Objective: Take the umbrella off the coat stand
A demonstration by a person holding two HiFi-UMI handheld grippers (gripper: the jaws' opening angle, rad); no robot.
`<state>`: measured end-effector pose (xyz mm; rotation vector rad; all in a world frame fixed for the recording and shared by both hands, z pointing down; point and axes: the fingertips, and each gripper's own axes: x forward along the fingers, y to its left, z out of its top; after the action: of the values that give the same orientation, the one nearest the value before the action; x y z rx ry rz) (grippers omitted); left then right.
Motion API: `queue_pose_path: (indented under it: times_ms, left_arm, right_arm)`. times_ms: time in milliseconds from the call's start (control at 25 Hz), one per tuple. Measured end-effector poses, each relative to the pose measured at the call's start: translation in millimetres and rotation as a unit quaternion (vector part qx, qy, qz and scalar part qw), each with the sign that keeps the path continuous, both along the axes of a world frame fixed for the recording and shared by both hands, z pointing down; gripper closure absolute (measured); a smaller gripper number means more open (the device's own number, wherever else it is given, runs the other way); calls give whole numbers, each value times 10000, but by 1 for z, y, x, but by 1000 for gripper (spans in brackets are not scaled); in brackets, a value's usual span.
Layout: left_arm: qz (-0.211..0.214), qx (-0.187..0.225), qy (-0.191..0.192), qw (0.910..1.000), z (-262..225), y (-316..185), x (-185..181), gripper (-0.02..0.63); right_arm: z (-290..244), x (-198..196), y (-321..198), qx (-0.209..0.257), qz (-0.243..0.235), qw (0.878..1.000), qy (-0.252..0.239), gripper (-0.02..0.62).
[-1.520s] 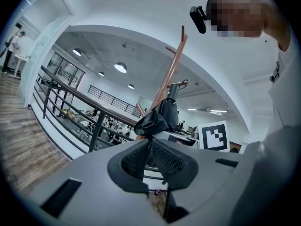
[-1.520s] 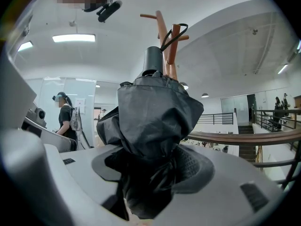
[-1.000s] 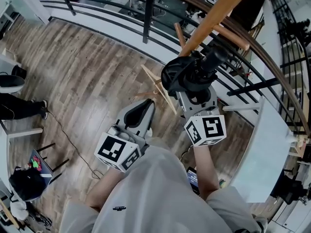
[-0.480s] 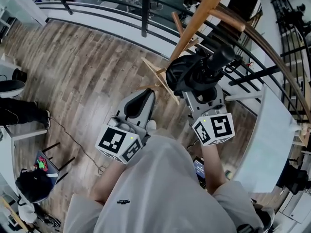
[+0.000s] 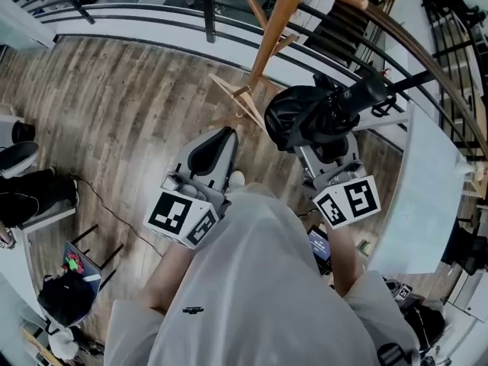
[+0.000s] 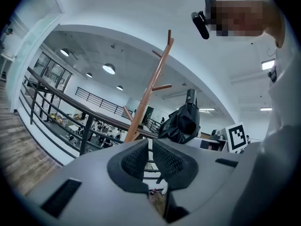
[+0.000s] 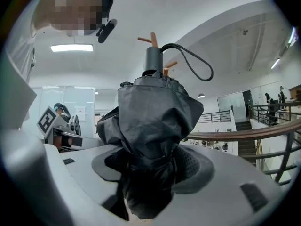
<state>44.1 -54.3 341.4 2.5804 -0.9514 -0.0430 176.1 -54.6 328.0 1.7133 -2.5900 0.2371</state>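
Umbrella (image 7: 155,112) clamped in right gripper (image 7: 150,168), beside the coat stand (image 5: 268,33).
Its jaws stand wide on the folded black fabric; left gripper (image 6: 149,157) jaws nearly together, empty.

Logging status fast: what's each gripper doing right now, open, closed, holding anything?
Left gripper: closed, empty.
Right gripper: closed on the folded black umbrella.

The person wears a light grey T-shirt (image 5: 259,280) with short sleeves and a tiny dark mark on it. The left claw (image 5: 217,145) and the right claw (image 5: 326,152) are smooth grey plastic with black bumpy pads (image 6: 134,160). Each carries a white cube (image 5: 181,218) printed with black squares.
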Motion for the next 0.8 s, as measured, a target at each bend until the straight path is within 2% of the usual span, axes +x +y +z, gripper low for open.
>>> queue_pose_path:
  times_ms: [360, 800]
  left_arm:
    - [221, -86, 78, 9997, 5, 17, 11, 565]
    - [480, -226, -61, 9986, 30, 26, 34, 565]
  right_arm:
    - [8, 16, 47, -150, -2, 9998, -109, 301]
    - [43, 27, 84, -507, 322, 9976, -352, 301]
